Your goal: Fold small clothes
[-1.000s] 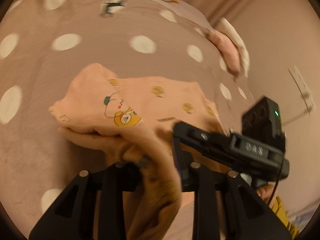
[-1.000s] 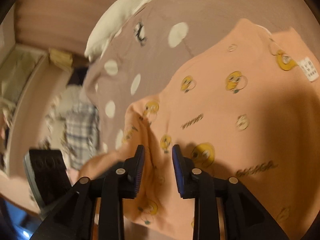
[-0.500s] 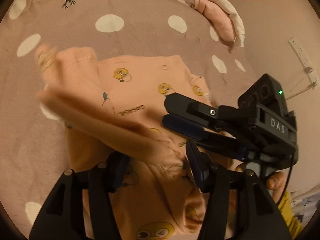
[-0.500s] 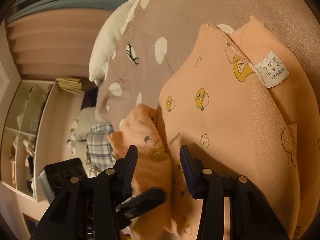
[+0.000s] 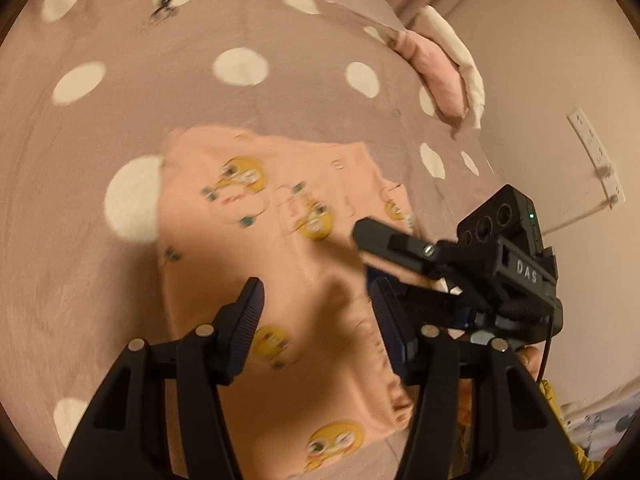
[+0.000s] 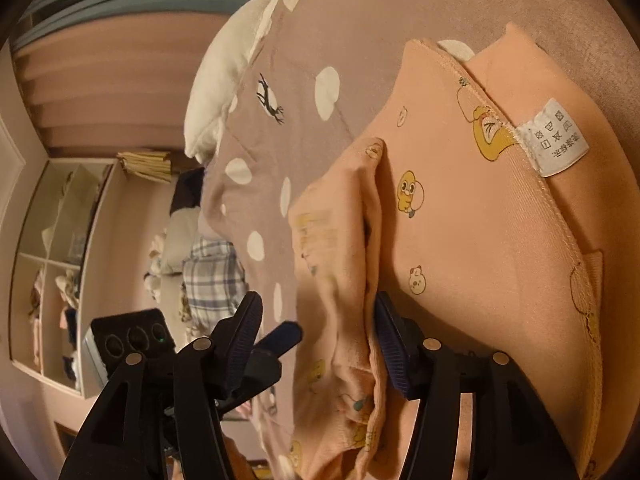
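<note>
Both claws just let go. Left claw was clamped on a bunched fold of the peach garment a second ago; now apart, nothing pinched, cloth lying flat below the gap. No recent widening there, looks settled. Right claw went from nearly together to apart, with jaws just opening further; a loose flap of the garment hangs between the jaws, against the right pad but not squeezed, so released rather than held.

Garment now down on the dotted pink bedspread, near centre of the bed in left wrist view, doubled over itself. Seen from the right wrist: top layer folded across, care label exposed at far right, folded-in sleeve or side panel running along the left edge toward the near side. Earlier that part was lifted and in motion; now laid on the body of the garment.

Right claw visible in left wrist view too, sitting at the right edge of the garment, close over the cloth.

Reading: one fold just placed and dropped. Not finished judging by shape, still a long, lumpy rectangle with a rumpled near edge. Likely next: regrip near or far edge and fold end over end. Risk: flap in the right claw dragging out when that claw backs off, undoing the fold. Left wrist view blurred, so fine edge alignment not checkable.

Pillow at far right of bed, well apart from the garment.
</note>
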`<action>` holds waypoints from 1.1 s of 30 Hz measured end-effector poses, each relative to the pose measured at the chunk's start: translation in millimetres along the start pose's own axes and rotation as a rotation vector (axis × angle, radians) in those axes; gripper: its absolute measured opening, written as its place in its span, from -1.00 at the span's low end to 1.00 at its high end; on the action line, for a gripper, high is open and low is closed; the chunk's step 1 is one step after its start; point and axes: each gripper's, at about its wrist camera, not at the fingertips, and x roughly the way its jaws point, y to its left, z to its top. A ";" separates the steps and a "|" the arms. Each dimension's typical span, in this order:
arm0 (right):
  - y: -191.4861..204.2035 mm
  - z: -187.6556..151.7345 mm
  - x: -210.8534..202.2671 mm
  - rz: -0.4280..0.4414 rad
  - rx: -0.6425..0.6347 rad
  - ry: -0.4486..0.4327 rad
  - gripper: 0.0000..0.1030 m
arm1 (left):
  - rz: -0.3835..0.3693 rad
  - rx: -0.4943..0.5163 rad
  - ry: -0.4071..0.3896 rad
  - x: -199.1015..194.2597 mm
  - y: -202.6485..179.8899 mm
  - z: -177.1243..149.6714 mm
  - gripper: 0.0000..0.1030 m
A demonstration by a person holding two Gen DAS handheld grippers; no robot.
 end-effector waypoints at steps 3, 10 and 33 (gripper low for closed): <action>2.2 -0.7 1.4 -0.021 -0.013 -0.002 0.10 | -0.001 -0.034 -0.019 -11.8 14.8 -11.0 0.07; 13.8 -3.4 9.7 -0.129 -0.092 0.013 0.05 | 0.027 -0.106 -0.071 -45.4 47.2 -45.3 0.07; 47.2 19.4 -46.9 -0.594 -0.453 -0.150 -0.84 | -0.008 -0.153 -0.054 -44.2 40.8 -63.2 0.07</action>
